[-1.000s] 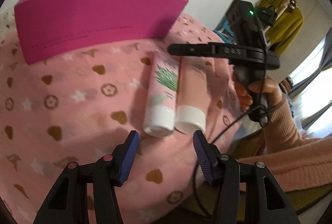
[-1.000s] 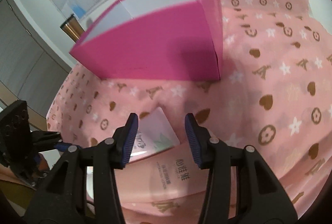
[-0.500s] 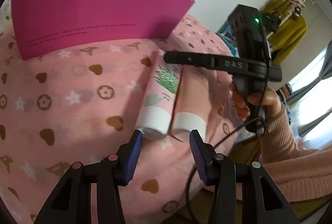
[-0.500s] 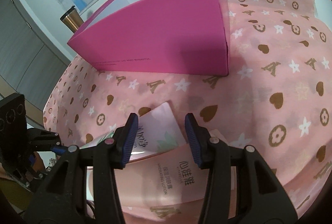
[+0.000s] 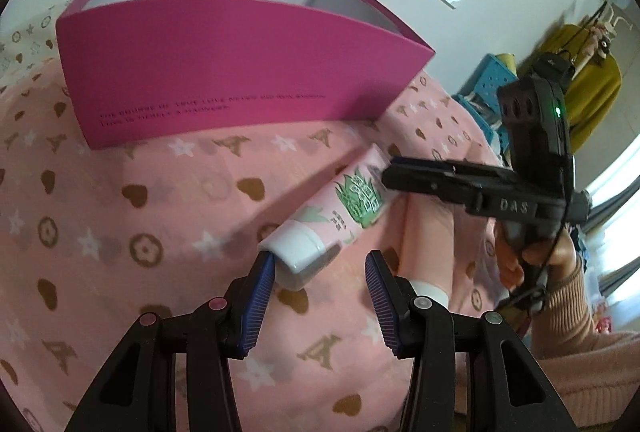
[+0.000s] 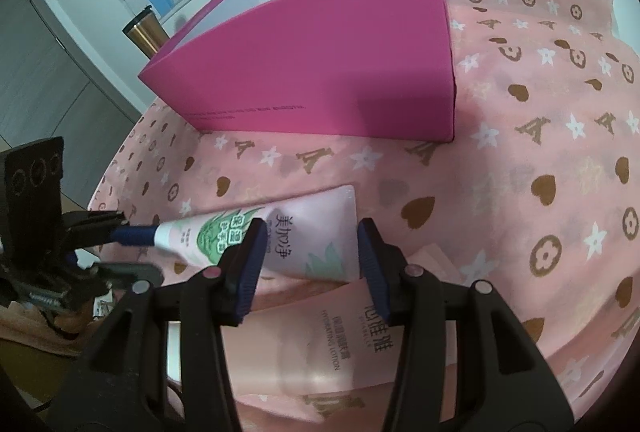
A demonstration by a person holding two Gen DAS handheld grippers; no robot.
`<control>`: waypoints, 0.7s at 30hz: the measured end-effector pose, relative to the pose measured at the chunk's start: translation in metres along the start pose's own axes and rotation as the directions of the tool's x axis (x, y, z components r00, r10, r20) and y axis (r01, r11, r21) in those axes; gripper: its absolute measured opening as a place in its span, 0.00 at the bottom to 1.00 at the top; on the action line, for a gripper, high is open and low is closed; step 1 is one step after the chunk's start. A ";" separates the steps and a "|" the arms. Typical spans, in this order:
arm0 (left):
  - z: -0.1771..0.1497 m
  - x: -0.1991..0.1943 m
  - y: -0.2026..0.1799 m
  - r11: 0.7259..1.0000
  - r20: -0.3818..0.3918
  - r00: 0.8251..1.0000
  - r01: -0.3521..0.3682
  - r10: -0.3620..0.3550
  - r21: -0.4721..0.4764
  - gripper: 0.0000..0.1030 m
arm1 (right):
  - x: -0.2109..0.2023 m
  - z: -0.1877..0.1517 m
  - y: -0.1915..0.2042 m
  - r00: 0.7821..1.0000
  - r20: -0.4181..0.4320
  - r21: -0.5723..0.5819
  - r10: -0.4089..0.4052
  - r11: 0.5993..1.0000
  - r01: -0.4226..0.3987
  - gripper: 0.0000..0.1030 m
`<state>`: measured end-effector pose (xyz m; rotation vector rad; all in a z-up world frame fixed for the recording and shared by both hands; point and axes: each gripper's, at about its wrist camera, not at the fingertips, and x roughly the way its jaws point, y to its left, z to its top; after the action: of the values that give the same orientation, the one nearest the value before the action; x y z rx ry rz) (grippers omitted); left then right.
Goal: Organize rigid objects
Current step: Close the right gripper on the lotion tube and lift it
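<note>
A pink aloe-print tube [image 5: 352,208] lies slanted on the pink cloth, partly over a peach lotion tube [image 6: 340,344]. Its white cap [image 5: 296,256] sits between the jaws of my left gripper [image 5: 320,260]. The cap touches only the left pad, with a gap to the other, so the gripper is open. The tube's flat crimped end [image 6: 316,236] lies between the pads of my right gripper [image 6: 312,224], which flank it loosely. An open-topped magenta box [image 5: 224,72] stands behind the tubes. The peach tube's cap [image 5: 432,290] is half hidden behind my left gripper's right finger.
A hand in a pink sleeve [image 5: 532,260] holds the right gripper's handle past the cloth's right edge. A metal tumbler [image 6: 146,32] stands behind the box's left end. A blue basket [image 5: 492,84] and a yellow garment [image 5: 592,92] are off the table.
The aloe tube has swung round, its cap end now further left and off the peach tube. My left gripper moved up to the cap and its jaws narrowed. The right gripper stayed put.
</note>
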<state>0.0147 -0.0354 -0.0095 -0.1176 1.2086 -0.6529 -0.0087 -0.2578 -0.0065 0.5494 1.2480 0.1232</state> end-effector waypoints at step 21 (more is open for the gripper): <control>0.017 -0.013 -0.010 0.997 0.061 0.996 -0.063 0.060 0.054 0.46 | -0.019 -0.001 0.007 0.997 0.075 0.025 -0.027 0.999 0.025 0.48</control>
<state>0.0236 -0.0410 0.0119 -0.0529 1.1317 -0.6248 -0.0142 -0.2585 0.0127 0.5534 1.1839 0.0647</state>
